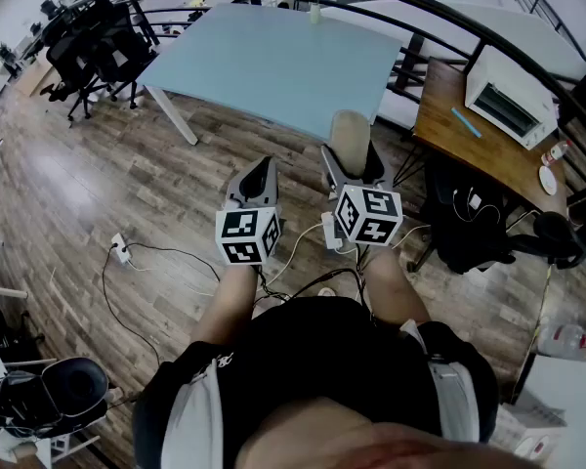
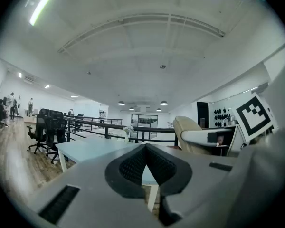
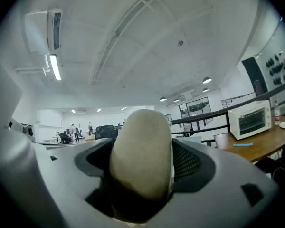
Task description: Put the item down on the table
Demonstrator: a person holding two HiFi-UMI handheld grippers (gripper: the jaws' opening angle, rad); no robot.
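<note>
Right gripper view: rounded beige item (image 3: 140,167) tight between the right tongs (image 3: 142,144)

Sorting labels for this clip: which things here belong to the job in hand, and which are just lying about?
Job:
beige rounded item, clamped in the right gripper
pale blue table

Lying about:
toaster oven
wooden desk
office chairs
white power strip
left gripper, shut and empty
</note>
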